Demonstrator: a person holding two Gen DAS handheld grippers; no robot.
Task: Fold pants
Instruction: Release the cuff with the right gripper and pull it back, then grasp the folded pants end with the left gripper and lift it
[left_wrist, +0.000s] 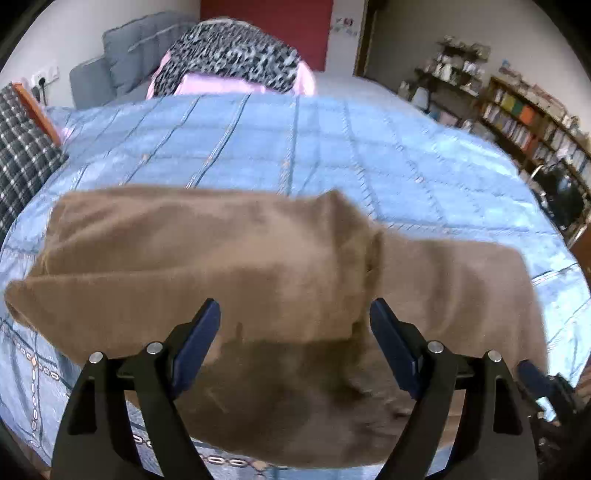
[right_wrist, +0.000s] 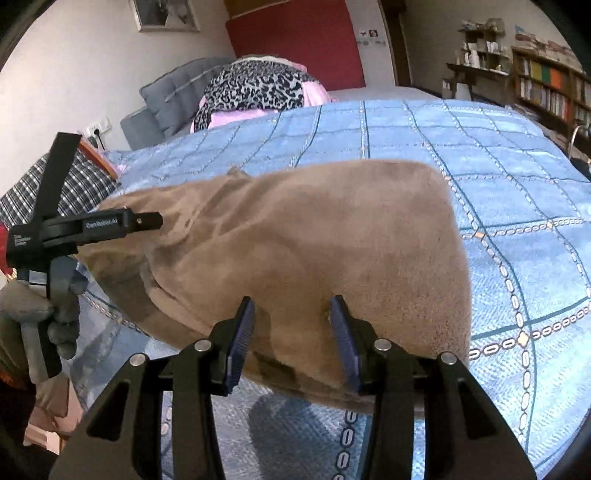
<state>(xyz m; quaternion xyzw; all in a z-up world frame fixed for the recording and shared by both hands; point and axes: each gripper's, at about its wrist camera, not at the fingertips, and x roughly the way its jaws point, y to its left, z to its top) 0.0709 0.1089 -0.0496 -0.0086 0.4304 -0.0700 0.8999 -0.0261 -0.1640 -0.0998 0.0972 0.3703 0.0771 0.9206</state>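
Left wrist view: left tongs (left_wrist: 294, 317) spread wide, both blue pads clear of cloth, nothing pinched. Brown pants (left_wrist: 258, 266) lie across the near part of the bed (left_wrist: 332, 147), on its blue quilt, long axis left-to-right. A second layer is doubled over the left portion, and its edge forms a ridge near the middle. Judging by that, one fold is done and the bundle is laid flat so the next fold has a clean edge.

Right wrist view: right tongs (right_wrist: 291, 317) also spread, gap narrower than the left, pads hovering at the near hem of the pants (right_wrist: 314, 240). Contact on the right pad: can't tell, looks just touching the pile. No cloth bunched between the pads. Left tool body is seen at far left, held by a gloved hand (right_wrist: 40, 314), over the pants' left end.

My read: both tongs sit low along the near edge, well apart, likely so each can take its own spot of that edge and lift it evenly.

Risk: thick fleece-like fabric, stacked layers, so a shallow pinch may catch only the top one.

Clutter: leopard-print blanket (left_wrist: 229, 55) at the far end, well away.
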